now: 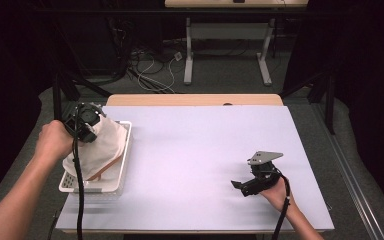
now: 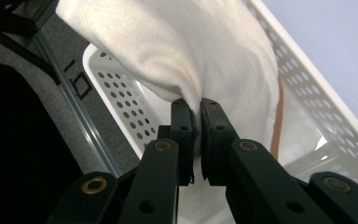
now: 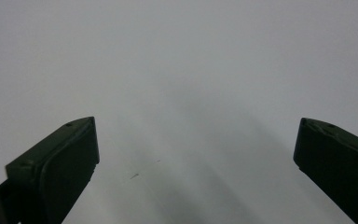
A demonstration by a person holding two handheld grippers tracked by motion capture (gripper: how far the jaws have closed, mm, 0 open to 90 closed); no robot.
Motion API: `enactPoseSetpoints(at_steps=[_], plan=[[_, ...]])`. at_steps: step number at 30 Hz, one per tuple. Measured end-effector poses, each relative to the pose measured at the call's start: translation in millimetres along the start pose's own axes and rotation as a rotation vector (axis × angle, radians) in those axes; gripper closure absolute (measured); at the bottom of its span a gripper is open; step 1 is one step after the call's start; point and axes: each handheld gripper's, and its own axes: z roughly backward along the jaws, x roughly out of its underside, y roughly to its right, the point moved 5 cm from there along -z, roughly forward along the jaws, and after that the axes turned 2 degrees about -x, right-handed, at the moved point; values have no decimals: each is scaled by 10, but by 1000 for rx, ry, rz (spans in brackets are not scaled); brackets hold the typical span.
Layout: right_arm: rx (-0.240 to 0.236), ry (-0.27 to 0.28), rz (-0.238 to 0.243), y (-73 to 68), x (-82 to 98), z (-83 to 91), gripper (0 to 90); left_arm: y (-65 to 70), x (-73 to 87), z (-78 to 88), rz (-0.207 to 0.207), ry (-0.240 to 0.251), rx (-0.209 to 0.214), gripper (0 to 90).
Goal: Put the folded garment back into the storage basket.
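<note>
The work surface is a pale lavender-white table top [image 1: 205, 165] with a wooden edge at the far side; beyond it I see a dark floor, loose cables and the legs of a second desk.

Left side: a white perforated basket [image 1: 123, 165] sits at the table's left edge. A white cloth [image 1: 105, 145] with a tan stripe lies bunched in the basket, part of it raised above the rim. My left gripper [image 1: 86, 131] is positioned over the basket's far end. In the left gripper view its jaws are nearly closed, pinching a fold of the cloth [image 2: 205, 56] between the pads, with the basket's wall [image 2: 121, 102] directly behind. The cloth hangs from the pinch point down into the basket; whether its lower part rests on the basket floor I cannot tell for certain.

Right side: my right gripper [image 1: 241, 186] is held low over the bare table, near the front right, well apart from the basket. In the right gripper view its jaws stand wide apart, with nothing between them except the table surface [image 3: 186, 93].
</note>
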Motion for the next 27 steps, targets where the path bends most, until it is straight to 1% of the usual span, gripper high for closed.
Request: enactPoseSetpoints(at_steps=[4,5,7,11,15,17,19,21,22,23,24,27], plan=[[0,8,0,5,-3,-7,0,3,9,-90,22,-1,14,852],[-1,-1,0,3,0,-4,0,2,15,-117,23,-4,17,852],[0,-1,4,-5,-3,-11,0,11,27,-167,27,-12,25,852],[0,-2,9,-10,-16,-19,0,24,31,-272,33,-5,43,852],[3,-2,2,-7,-11,-20,0,59,30,-363,36,-10,66,852],[4,-1,3,-5,-13,-20,0,73,32,-418,51,-5,78,852],[-3,-3,7,-10,-15,-23,0,68,38,-475,55,-13,88,852],[1,-3,7,-14,-20,-27,0,57,47,-540,69,-21,90,851],[-2,-4,6,-17,-23,-28,0,36,51,-567,64,-23,91,851],[-2,5,8,-16,-27,-33,0,30,58,-592,77,-25,93,851],[-4,-4,8,-15,-27,-24,0,18,64,-617,78,-26,93,850],[-5,-1,7,-8,-32,-20,0,-11,89,-677,97,-38,94,849]])
